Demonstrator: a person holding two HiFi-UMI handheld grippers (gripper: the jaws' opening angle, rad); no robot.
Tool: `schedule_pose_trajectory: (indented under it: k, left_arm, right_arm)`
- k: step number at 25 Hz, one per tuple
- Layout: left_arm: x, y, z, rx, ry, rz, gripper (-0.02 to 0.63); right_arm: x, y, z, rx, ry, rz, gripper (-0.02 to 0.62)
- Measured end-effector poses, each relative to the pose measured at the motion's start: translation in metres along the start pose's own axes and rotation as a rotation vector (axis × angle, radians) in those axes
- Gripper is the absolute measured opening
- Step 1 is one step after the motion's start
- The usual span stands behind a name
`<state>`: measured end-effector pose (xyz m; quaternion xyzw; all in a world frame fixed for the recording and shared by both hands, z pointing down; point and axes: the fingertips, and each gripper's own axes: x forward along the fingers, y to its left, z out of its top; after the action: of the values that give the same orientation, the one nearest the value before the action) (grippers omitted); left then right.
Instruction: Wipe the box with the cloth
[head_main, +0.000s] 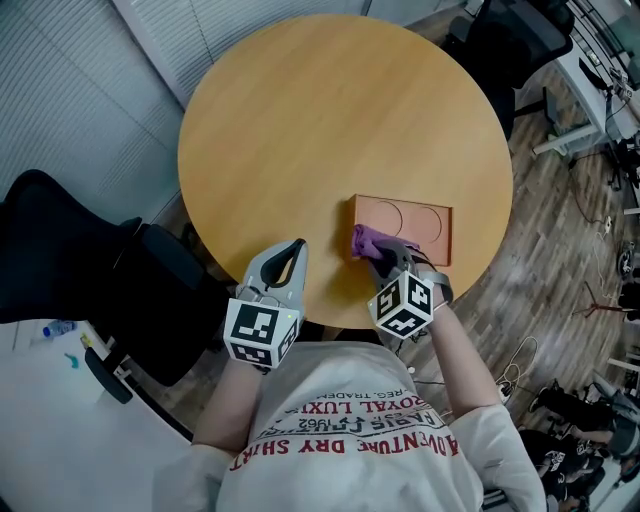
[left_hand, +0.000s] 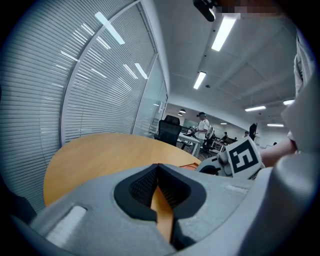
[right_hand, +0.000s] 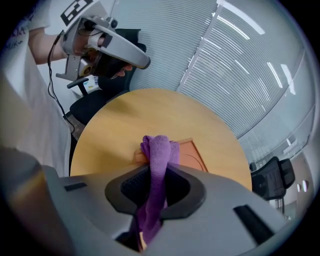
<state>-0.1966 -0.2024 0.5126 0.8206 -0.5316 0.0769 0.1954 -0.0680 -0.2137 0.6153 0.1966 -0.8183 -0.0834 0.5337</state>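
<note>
Box (head_main: 420, 222) flat, stiff, orange; lies on table (head_main: 330, 120) near edge by person; looks light, probably slides under wiping, so better to steady it at free rim. Cloth (head_main: 364, 240) soft, purple, bunched; right gripper (head_main: 380, 258) clamped on it, cloth resting at box near-left corner. Left gripper (head_main: 292, 252) jaws together, nothing between; hangs apart from box, to its left.
</note>
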Motion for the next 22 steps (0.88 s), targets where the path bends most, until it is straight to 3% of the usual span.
schedule_pose_trajectory:
  k: [11,17,22]
  left_arm:
    - [-0.004,-0.008,-0.001,0.003,-0.003,-0.029,0.009]
    - [0.002,-0.019,0.004,0.005,-0.013,-0.051,0.009]
    - [0.009,-0.043,0.02,0.048,-0.026,-0.077,0.009]
  right_arm:
    - [-0.01,0.027,-0.008,-0.026,0.025,0.08,0.066]
    - [-0.026,0.059,-0.021,-0.013,0.053,0.229,0.066]
    - [-0.047,0.039,-0.035,0.066,0.017,0.195,0.066]
